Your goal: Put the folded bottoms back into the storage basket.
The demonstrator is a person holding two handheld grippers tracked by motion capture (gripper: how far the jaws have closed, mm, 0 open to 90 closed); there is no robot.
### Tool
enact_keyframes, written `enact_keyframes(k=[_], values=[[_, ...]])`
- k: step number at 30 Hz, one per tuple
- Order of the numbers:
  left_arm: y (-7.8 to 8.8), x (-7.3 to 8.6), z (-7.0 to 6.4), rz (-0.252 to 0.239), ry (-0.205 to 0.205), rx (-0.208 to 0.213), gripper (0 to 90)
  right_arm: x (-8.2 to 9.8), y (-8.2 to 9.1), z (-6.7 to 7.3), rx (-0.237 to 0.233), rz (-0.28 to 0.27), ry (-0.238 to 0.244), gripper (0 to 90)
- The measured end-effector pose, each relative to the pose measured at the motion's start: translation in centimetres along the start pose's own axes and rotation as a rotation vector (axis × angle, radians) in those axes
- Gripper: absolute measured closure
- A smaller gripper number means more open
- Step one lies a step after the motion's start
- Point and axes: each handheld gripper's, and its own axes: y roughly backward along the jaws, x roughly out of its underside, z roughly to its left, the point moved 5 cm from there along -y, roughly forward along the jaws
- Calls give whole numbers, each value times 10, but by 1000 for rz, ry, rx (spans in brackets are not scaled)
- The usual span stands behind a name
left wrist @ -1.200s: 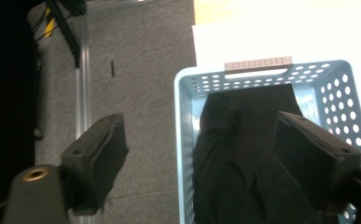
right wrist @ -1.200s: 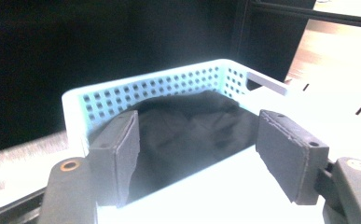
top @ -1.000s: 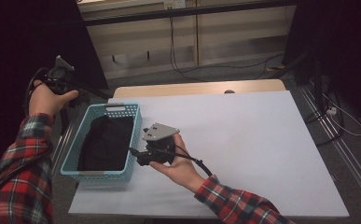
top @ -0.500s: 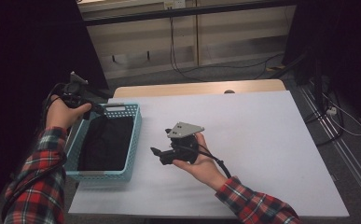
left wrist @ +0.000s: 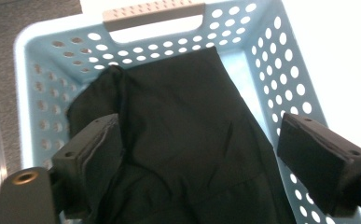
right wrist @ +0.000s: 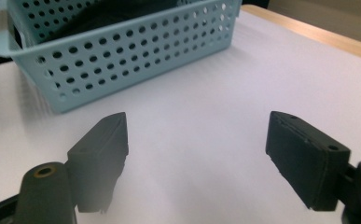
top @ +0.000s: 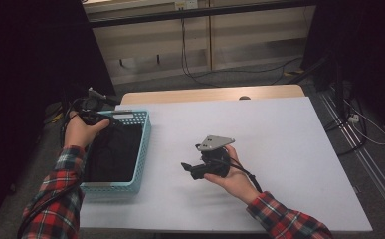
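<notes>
A light blue perforated basket [top: 143, 144] stands at the table's left edge with a black cloth [top: 113, 154] lying crumpled inside. My left gripper [top: 113, 122] hangs over the basket's far end, pointing down into it. In the left gripper view the left gripper [left wrist: 199, 126] is open above the black cloth [left wrist: 183, 154]; its jaws have just closed a little, and the pads touch nothing. My right gripper [top: 186, 168] is held low over the white table to the right of the basket, jaws pointing at it. The right gripper [right wrist: 197, 121] is open with nothing between its fingers.
The white table [top: 289, 149] stretches to the right of the basket [right wrist: 122, 60]. A wooden strip [top: 205, 94] runs along its far edge. Cables lie on the floor behind and at the right. The basket has a grey handle [left wrist: 152, 9] at its far end.
My left hand has come down and to the right, from beside the basket to over its far end. My right hand has moved right, away from the basket.
</notes>
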Motion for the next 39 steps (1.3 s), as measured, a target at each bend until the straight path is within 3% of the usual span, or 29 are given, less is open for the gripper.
enact_keyframes(k=[4,5,8,11,19,22,27,31,33,35,37,39], values=[[-14,13,-1,32,-11,28,438,9,8,-3,9,3,0,206],[-18,16,-1,48,-13,32,553,10,10,-5,14,3,0,206],[-29,25,-1,96,8,36,774,13,15,-9,21,6,-2,200],[-40,30,-1,108,4,29,885,15,18,-12,28,2,-8,200],[-70,38,-3,134,24,14,900,20,20,-14,31,5,-21,195],[-78,39,-1,133,18,-24,900,22,21,-14,33,8,-18,193],[-83,41,-1,147,38,-15,900,22,23,-15,32,3,-20,193],[-83,43,-11,149,21,36,900,22,24,-15,35,0,-21,193],[-82,45,-17,152,19,97,900,23,24,-14,32,0,-20,193],[-81,46,-20,146,-2,97,900,23,24,-13,31,2,-18,193],[-79,47,-23,153,8,147,900,24,24,-13,30,5,-17,193],[-78,48,-24,166,-4,148,900,23,25,-12,29,-1,-19,193]])
